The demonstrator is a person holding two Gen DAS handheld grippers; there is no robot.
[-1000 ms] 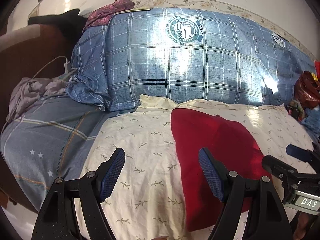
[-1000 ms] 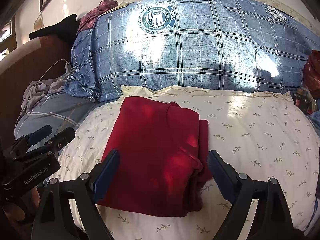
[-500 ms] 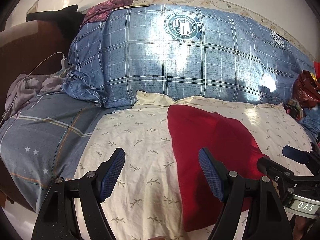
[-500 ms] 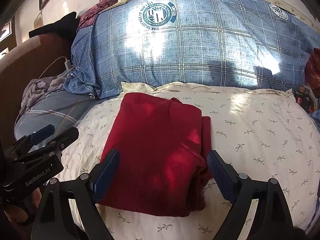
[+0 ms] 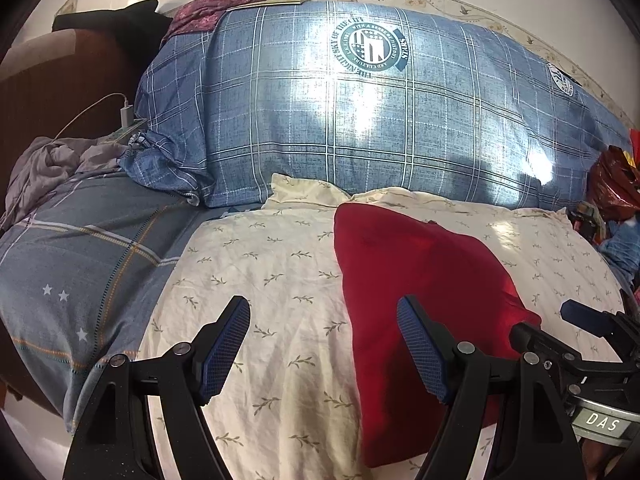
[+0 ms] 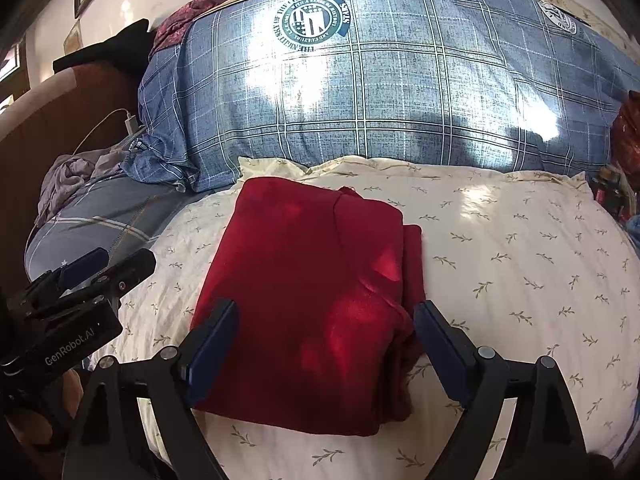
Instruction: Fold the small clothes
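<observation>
In the left wrist view, the near right part of the folded red garment (image 5: 420, 276) is hidden behind the right finger of the left gripper (image 5: 324, 344) and behind the right gripper (image 5: 560, 326), which is cut off by the right edge. Beyond that finger, at the far right edge, a red bag (image 5: 612, 184) is cut off, and small objects below it are too blurred to tell. In the right wrist view, the left finger of the right gripper (image 6: 324, 348) covers the garment's near left corner.
</observation>
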